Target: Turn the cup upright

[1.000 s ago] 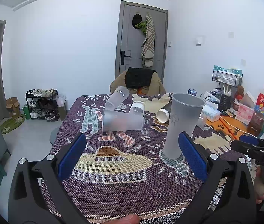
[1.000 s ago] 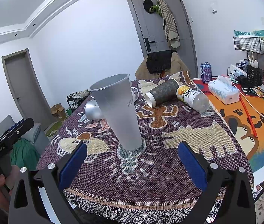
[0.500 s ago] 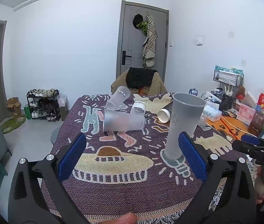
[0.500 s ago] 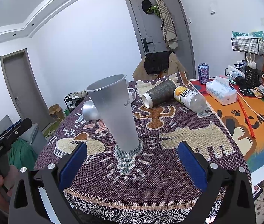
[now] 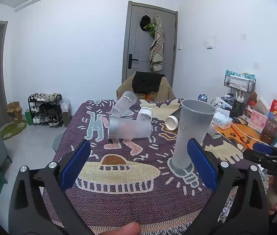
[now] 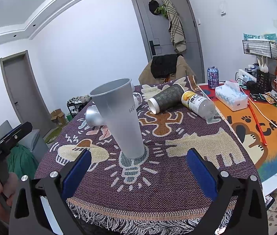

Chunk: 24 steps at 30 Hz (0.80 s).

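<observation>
A tall frosted plastic cup (image 5: pixel 191 131) stands upright, mouth up, on the patterned tablecloth (image 5: pixel 118 192); it also shows in the right wrist view (image 6: pixel 120 117). My left gripper (image 5: pixel 138 166) is open and empty, held back near the table's front edge, the cup just beyond its right finger. My right gripper (image 6: pixel 138 168) is open and empty, short of the cup. A second frosted cup (image 5: pixel 128 127) lies on its side behind, and a third (image 5: pixel 123 103) leans tilted on it.
A dark paper cup (image 6: pixel 165 98) and a plastic bottle (image 6: pixel 197 102) lie on their sides at the back right. A tissue box (image 6: pixel 231 96), can (image 6: pixel 212 77) and wire rack (image 6: pixel 262 48) stand on the orange mat. A chair (image 5: pixel 146 86) stands behind the table.
Both grippers have drawn back slightly from the upright cup. The cup has not moved.
</observation>
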Motion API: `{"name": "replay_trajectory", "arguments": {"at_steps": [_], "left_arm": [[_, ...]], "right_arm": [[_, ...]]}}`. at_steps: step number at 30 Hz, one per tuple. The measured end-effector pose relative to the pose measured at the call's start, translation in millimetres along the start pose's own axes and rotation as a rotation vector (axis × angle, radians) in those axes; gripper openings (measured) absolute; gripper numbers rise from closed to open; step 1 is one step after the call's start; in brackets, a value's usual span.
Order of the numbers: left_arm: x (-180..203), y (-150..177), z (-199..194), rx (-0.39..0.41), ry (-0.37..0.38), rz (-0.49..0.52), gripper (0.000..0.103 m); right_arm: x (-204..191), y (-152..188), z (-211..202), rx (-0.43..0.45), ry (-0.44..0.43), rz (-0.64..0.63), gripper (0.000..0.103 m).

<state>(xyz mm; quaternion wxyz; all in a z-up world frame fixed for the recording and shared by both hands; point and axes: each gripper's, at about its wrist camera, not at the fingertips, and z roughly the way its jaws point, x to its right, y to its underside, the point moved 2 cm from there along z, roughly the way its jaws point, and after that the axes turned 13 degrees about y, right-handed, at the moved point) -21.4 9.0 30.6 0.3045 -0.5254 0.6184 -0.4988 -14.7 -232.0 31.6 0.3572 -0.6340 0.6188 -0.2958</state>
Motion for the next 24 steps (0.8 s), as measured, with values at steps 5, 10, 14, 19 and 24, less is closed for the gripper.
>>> {"name": "replay_trajectory", "arguments": {"at_steps": [5, 10, 14, 19, 24], "left_arm": [[1, -2, 0, 0.001, 0.002, 0.001, 0.098], [1, -1, 2, 0.0, 0.005, 0.0, 0.098], [1, 0, 3, 0.003, 0.0, 0.006, 0.098], [-4, 4, 7, -0.009, 0.0, -0.023, 0.098], [-17, 12, 15, -0.019, -0.004, -0.063, 0.098]], "right_arm": [[1, 0, 1, -0.003, 0.002, 0.002, 0.096], [2, 1, 3, -0.007, 0.003, 0.002, 0.096], [2, 3, 6, -0.014, 0.001, 0.0, 0.096], [4, 6, 14, -0.035, -0.006, 0.003, 0.096], [1, 7, 34, -0.081, -0.028, 0.002, 0.096]]}}
